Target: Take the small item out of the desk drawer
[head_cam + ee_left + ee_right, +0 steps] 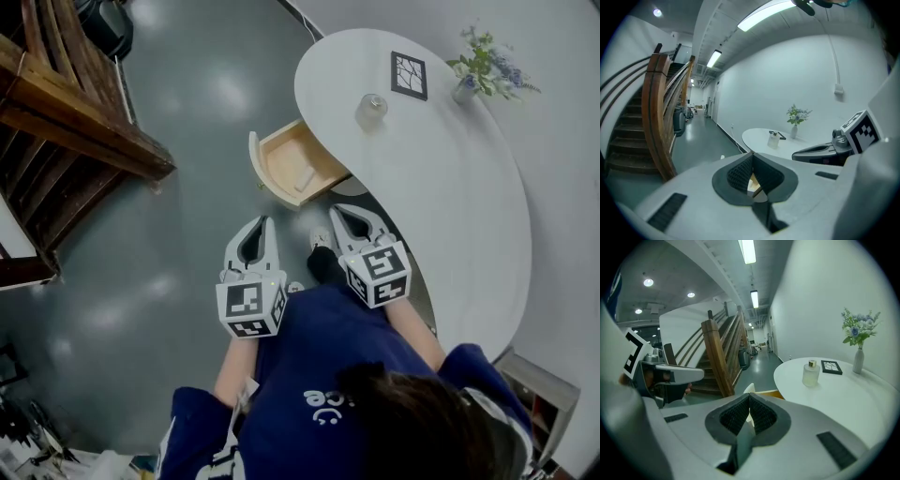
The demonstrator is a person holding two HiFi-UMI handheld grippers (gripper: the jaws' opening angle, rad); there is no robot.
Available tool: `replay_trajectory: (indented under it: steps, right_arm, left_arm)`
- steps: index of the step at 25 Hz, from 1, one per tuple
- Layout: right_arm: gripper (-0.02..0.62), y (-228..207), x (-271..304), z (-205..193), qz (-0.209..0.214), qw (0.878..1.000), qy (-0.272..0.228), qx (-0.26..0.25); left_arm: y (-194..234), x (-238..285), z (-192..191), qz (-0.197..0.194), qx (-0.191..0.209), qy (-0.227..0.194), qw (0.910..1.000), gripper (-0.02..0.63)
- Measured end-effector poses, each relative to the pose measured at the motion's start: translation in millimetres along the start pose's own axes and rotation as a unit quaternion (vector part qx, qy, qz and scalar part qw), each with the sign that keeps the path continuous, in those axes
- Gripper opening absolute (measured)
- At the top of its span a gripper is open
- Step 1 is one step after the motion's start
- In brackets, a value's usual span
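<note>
Small white item [305, 180] is seen lying flat inside the open drawer [281, 161], in the part nearest the desk [450, 197]. It is not touched by either gripper. The drawer is pulled out from under the desk's curved edge and hangs over the grey floor [187, 84]; its wooden bottom is otherwise bare.

Left gripper [265, 222] is held short of the drawer, pointed toward it and well apart from the item. In the left gripper view its jaws are clenched tip to tip with nothing gripped; only a sliver of wood colour shows past the pads.

Right gripper [336, 210] is held beside the left one, near the desk edge, just short of the drawer's near corner. Its jaws are also pressed together and empty, as seen in the right gripper view, where the drawer's pale front shows beyond the tips.

On the desk top a frosted bottle [371, 108] stands near the drawer side, a dark square frame [409, 75] lies just beyond it, and a vase [466, 86] with flowers stands farther out toward the wall. Wooden stairs [66, 103] are seen across the floor to the left. The person [328, 375] is seen in a dark blue top, below the grippers.
</note>
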State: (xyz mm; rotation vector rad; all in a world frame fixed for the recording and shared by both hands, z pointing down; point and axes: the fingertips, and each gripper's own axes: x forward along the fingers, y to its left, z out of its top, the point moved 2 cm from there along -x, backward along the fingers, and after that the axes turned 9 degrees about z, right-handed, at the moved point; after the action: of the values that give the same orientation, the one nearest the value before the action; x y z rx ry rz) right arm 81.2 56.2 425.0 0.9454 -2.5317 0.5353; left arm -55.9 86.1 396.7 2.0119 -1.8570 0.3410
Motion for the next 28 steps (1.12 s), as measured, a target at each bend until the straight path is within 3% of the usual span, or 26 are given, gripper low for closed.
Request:
replay_trajectory:
  steps: [9,20,28]
  right_arm:
    - [0.008,-44.5,37.7,17.7,0.038,0.999,0.03,-0.005]
    - [0.008,-64.8,71.3,20.0,0.11,0.991,0.068,-0.017]
    - [0.009,-72.1,87.4,16.1,0.117,0.989,0.092,-0.014]
  left_arm:
    - [-7.7,51.7,15.9,0.027,-0.01,0.016,0.9995,0.005]
    - [-23.2,99.9,25.1,0.062,-0.018,0.034,0.9973,0.005]
    - [-13.1,105.6,19.5,0.077,-0.032,0.048,0.9954,0.005]
